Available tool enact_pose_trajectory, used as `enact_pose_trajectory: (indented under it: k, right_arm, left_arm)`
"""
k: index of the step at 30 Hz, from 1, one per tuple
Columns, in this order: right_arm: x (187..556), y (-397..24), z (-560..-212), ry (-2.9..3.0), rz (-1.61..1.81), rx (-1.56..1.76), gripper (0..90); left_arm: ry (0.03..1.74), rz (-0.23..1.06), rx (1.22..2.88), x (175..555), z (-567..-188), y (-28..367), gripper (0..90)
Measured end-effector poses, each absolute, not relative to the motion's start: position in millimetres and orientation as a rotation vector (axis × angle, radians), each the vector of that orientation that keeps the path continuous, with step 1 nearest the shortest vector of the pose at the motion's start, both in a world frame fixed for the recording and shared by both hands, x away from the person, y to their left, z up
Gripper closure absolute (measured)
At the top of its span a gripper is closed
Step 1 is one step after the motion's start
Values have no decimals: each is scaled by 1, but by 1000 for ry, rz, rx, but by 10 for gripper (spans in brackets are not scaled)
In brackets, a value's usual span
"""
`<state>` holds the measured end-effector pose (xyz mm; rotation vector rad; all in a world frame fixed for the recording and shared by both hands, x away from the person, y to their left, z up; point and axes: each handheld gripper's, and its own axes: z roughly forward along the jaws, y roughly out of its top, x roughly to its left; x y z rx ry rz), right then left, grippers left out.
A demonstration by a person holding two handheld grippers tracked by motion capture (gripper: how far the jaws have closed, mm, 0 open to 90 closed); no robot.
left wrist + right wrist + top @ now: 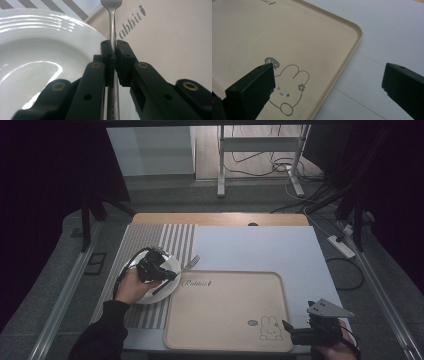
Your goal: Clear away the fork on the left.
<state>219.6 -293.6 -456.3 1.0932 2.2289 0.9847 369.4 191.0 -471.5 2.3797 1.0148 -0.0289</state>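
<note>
Table [260, 245]: fork [113, 30] in left gripper [113, 53]

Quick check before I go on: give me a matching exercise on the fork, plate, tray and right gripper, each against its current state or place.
Things:
1. fork
2. white plate
3. beige tray
4. right gripper

States or places:
A. jaws wide apart with nothing between them, over the tray's rabbit corner
B. pinched by its handle between the left gripper's jaws
C. lying on the striped mat, under the left gripper
D. bare, printed with a rabbit drawing

Pairs: 1-B, 2-C, 3-D, 4-A
</note>
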Motion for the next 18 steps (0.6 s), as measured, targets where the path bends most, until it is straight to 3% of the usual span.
enact_pose_trajectory:
  k: [18]
  right_arm:
    - [219, -293, -456, 2233, 981, 1075, 0]
  left_arm:
    - [953, -75, 2410, 320, -485, 147, 843]
